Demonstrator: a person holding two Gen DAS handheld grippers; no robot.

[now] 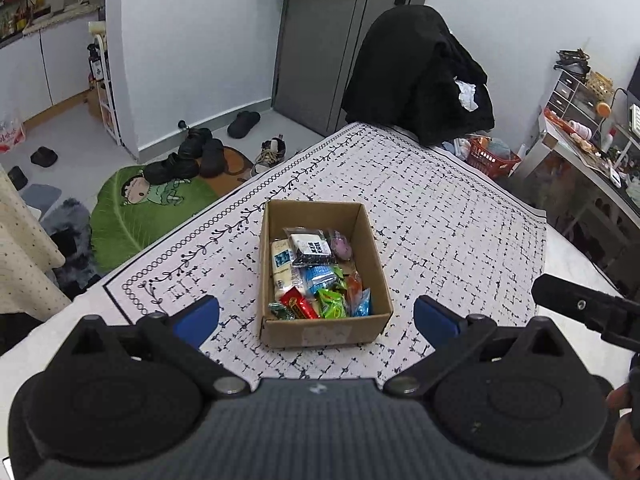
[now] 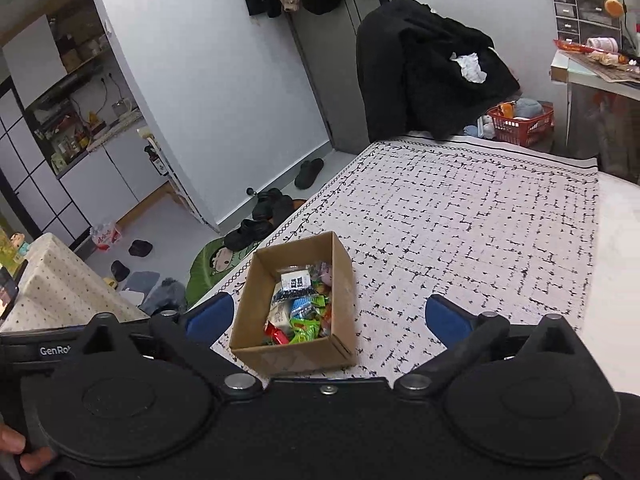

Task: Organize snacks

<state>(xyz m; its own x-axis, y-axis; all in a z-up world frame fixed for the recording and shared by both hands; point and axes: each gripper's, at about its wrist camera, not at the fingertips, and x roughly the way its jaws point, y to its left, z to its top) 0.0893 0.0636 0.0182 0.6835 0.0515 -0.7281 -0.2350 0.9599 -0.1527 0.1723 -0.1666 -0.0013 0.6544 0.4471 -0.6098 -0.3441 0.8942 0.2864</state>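
The cardboard box [image 1: 324, 276] of wrapped snacks [image 1: 316, 276] sits on the patterned cloth [image 1: 440, 216] covering the surface, and I see no snack outside it. My left claw [image 1: 316, 316] and right claw [image 2: 330, 316] both gape empty, clear of the box. I judge the sorting nearly done; next I need only withdraw.

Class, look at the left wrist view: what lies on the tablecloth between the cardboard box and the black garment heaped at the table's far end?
Nothing: between the cardboard box and the black garment only bare patterned tablecloth shows, in both wrist views.
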